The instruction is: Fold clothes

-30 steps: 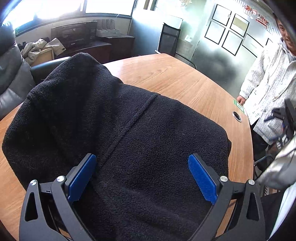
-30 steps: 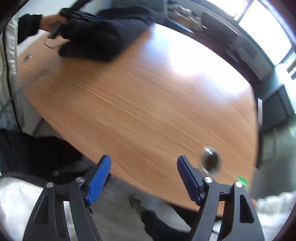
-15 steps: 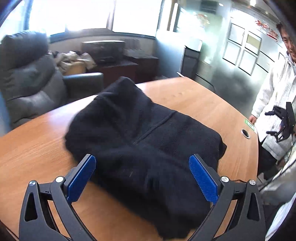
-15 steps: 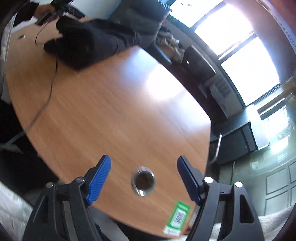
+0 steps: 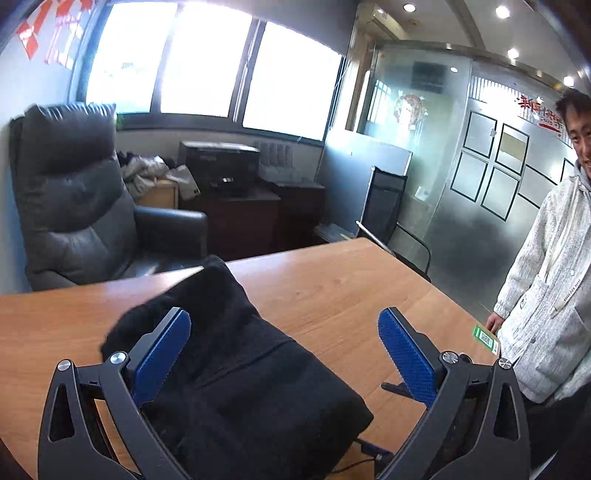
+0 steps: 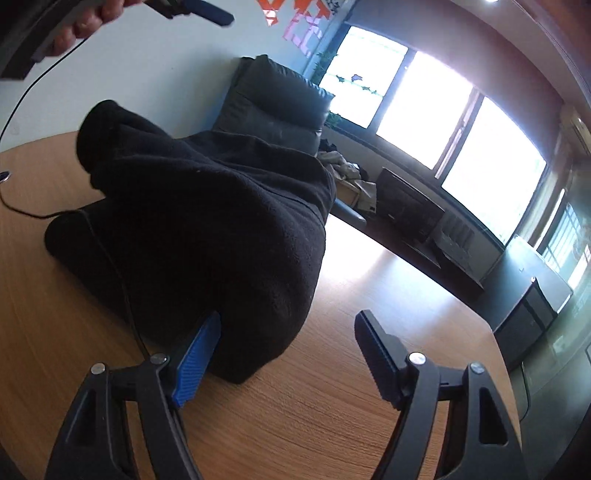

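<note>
- Left wrist view: we see our left hand-held gripper [image 5: 284,347] with its jaws spread wide and nothing between the blue pads [image 5: 404,356]; it hangs above the black fleece garment [image 5: 236,387], not touching it.
- The garment lies folded in a thick bundle on the wooden worktop [image 5: 332,291], its far end bunched up toward the grey armchair [image 5: 74,206] behind the worktop's edge.
- Right wrist view: our right hand-held gripper [image 6: 288,354] is also wide open and holds nothing. Its left pad [image 6: 195,360] sits just beside the near corner of the garment [image 6: 207,229]; we cannot tell whether it touches the cloth. The right pad is over bare wood.
- A thin black cable [image 6: 122,280] runs across the garment and the worktop [image 6: 295,417].
- At the top left of this view we see our left hand [image 6: 88,22] gripping the other tool, raised above the garment.
- A bystander in a pale jacket [image 5: 550,295] stands at the worktop's right side; a green sticker [image 5: 485,338] lies near that edge.
</note>
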{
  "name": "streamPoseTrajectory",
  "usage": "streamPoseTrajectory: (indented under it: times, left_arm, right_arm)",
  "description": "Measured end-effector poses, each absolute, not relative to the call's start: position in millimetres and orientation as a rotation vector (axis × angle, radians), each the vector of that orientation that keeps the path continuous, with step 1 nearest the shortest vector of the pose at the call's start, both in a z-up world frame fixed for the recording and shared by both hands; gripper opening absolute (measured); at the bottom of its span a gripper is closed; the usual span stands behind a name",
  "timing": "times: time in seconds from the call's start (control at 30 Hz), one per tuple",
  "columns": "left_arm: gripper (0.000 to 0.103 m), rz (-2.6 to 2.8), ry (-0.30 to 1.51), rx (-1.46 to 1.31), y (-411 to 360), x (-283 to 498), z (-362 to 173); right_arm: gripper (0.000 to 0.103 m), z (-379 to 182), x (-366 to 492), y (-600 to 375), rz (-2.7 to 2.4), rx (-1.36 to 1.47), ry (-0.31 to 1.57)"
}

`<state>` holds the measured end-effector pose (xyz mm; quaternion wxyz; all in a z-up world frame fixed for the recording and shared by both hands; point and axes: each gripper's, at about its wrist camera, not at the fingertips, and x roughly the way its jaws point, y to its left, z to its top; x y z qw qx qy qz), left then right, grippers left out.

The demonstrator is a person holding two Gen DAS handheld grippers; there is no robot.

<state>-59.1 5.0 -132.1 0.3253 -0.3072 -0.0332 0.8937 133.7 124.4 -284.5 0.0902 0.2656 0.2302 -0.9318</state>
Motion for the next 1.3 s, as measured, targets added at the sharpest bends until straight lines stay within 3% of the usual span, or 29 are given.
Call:
streamPoseTrajectory:
  times: [0.1, 0.27, 0.33, 0.5, 0.77, 0.8, 0.87, 1.03, 1.1, 1.13, 1.17, 1.2, 1.3]
  left_arm:
    - [0.103, 2.297, -0.054, -0.967, 24, -105, -182]
    - [0.102, 2.249, 0.019, -1.115, 9, -116, -247]
    - [0.102, 2.254, -0.001, -1.057, -6, -101, -251]
    - [0.098, 2.205, 0.107, -0.979, -11, -61, -259]
    - [0.097, 2.161, 0.045, -0.957, -28, -31, -252]
    - [0.098, 2.154, 0.02, -0.953, -33, -27, -246]
    - [0.102, 2.142, -0.035, -0.923, -41, -19, -231]
    - [0.102, 2.172, 0.009, -1.013, -43, -19, -245]
    - [0.1, 2.189, 0.062, -1.01, -44, -11, -259]
    - [0.1, 2.206, 0.076, -0.987, -44, -5, -261]
    - [0.1, 2.222, 0.084, -0.969, -44, 1, -263]
    - [0.099, 2.234, 0.108, -0.962, -42, 4, -265]
    - [0.098, 2.258, 0.193, -0.945, -36, 13, -265]
  right_arm:
    - [0.077, -298, 118, 115, -2.743, 0.856, 0.636]
    - [0.028, -300, 93, 119, -2.718, 0.943, 0.522]
    - [0.023, -297, 91, 127, -2.711, 0.966, 0.44]
    - [0.021, -299, 130, 136, -2.651, 1.003, 0.392]
    - [0.028, -290, 174, 145, -2.481, 1.033, 0.449]
    - [0.031, -277, 180, 146, -2.478, 0.957, 0.45]
    - [0.052, -250, 192, 147, -2.474, 0.789, 0.445]
    - [0.055, -214, 149, 122, -2.48, 0.62, 0.212]
    - [0.055, -222, 108, 120, -2.515, 0.691, 0.123]
    - [0.049, -234, 87, 120, -2.511, 0.794, 0.094]
    - [0.027, -247, 65, 118, -2.5, 0.908, 0.067]
    - [0.016, -261, 58, 116, -2.491, 0.972, 0.078]
    - [0.014, -291, 54, 108, -2.488, 1.087, 0.143]
